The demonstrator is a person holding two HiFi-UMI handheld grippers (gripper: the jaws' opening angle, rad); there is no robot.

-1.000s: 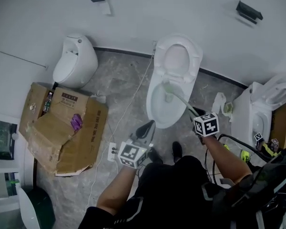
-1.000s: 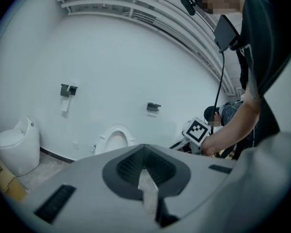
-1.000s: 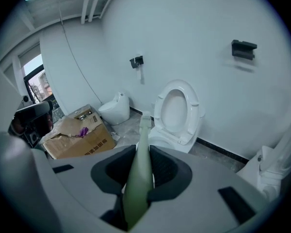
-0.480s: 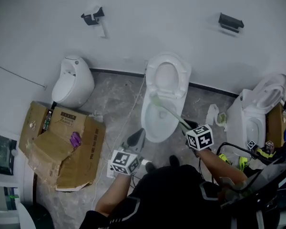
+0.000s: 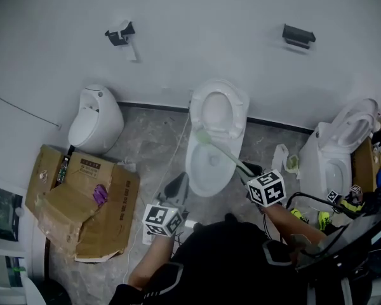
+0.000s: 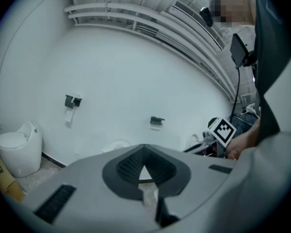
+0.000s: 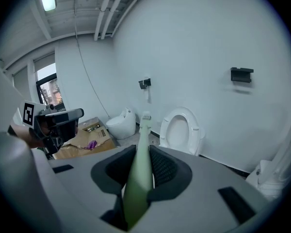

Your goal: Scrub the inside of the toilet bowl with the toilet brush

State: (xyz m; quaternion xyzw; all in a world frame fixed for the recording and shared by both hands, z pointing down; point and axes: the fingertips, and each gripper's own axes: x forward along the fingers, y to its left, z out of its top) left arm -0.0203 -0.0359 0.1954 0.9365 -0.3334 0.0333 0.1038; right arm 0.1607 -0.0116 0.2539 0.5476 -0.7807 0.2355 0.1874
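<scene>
Overhead, in the head view, a glossy white ceramic toilet (image 5: 211, 164) stands against the far wall, its oval lid raised. The right gripper (image 5: 250, 169) is near the bowl's right side, and a toilet brush (image 5: 225, 152) runs from it far and left across the bowl. The brush head sits at the bowl's far-left rim, below the hinge; contact cannot be made out. The left gripper (image 5: 176, 186) hovers just left of the bowl's near end, pointing away from the person, with nothing in it. Flattened brown cardboard (image 5: 82, 202) lies on the grey marbled floor at the left, beyond it a small rounded white toilet (image 5: 95, 118).

From the left gripper view, the left gripper (image 6: 144, 152) has its dark ribbed pads pressed together at the tips, leaving only a small triangular gap with nothing inside. Behind it is smooth white wall, and the small rounded toilet (image 6: 19, 147) stands far left.

From the right gripper view, the right gripper (image 7: 138, 154) is clamped on the brush's smooth, pale green plastic handle (image 7: 139, 171), which narrows as it rises straight out between the ribbed pads. Its small whitish head (image 7: 145, 116) shows left of the toilet (image 7: 183, 130), in front of the wall.
</scene>
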